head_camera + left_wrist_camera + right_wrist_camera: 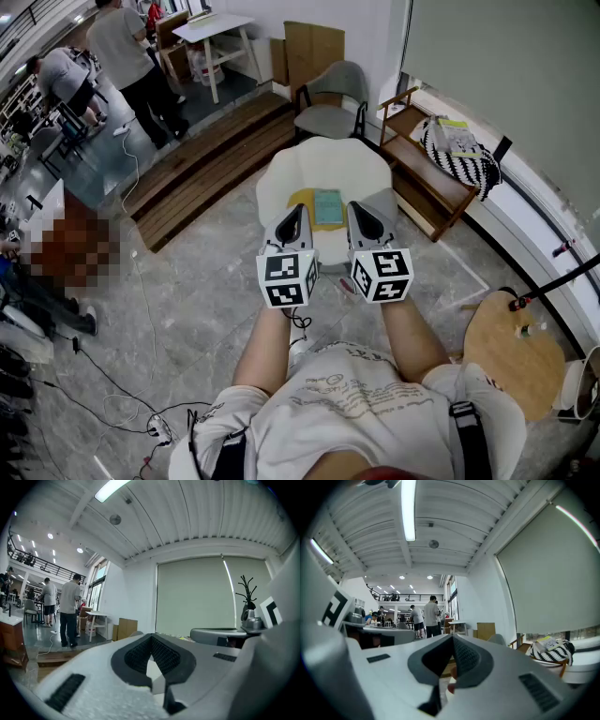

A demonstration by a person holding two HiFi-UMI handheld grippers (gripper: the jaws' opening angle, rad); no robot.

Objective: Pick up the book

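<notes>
I hold both tongs level and side by side, out over the white table (323,159). The left tongs (292,213) are closed tip to tip with nothing in them, and the right tongs (362,212) are also fully closed and empty.

The book (328,207) lies flat on the near part of the table. From my head it shows in the gap between the two tongs, partly on a yellow sheet (302,200). Neither gripper view shows it, since both look out across the room above it.

It looks thin with a teal cover, so I take it to be light, fairly stiff, and probably smooth enough to slide. Lying flat, it leaves no room for a jaw underneath, so I would open one pair of tongs, come down at an edge, tip or nudge that edge up, and pinch across its thickness. I would choose the spine side, where the pages won't fan out or bend. The yellow sheet may drag along if I push sideways.
</notes>
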